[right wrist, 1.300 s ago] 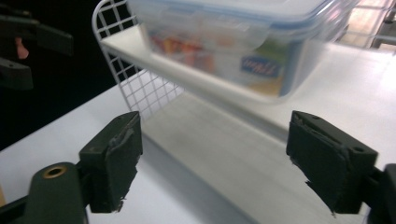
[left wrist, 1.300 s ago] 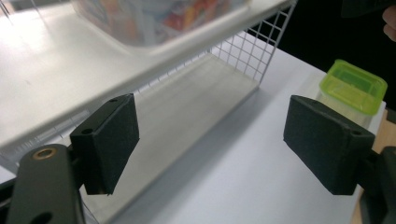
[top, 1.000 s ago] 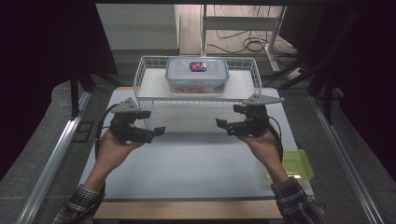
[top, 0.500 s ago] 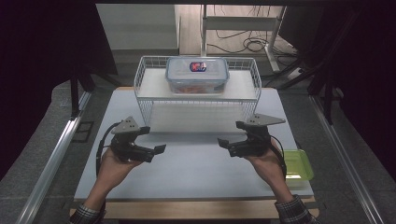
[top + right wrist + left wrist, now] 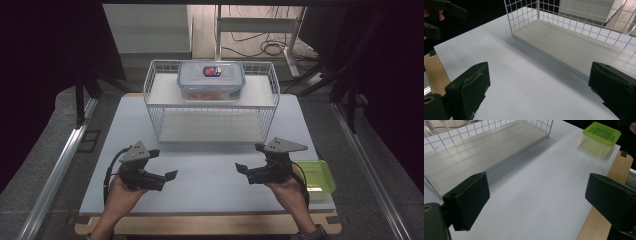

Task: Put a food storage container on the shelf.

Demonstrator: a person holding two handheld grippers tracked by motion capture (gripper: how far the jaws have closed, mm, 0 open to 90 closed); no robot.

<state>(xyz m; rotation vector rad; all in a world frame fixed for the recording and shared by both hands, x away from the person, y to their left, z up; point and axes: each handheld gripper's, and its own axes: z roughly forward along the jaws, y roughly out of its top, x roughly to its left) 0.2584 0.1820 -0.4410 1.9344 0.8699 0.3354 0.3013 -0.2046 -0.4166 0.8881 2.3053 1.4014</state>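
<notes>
both grippers, left gripper and right gripper, gape empty; high view adds the shelf-top box.

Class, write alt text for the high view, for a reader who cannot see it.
Two hands hold the left gripper and the right gripper, jaws open and empty, facing each other low over a white table. Behind them stands a white wire shelf rack with a clear lidded food box on top. A green container sits by the right hand.
</notes>
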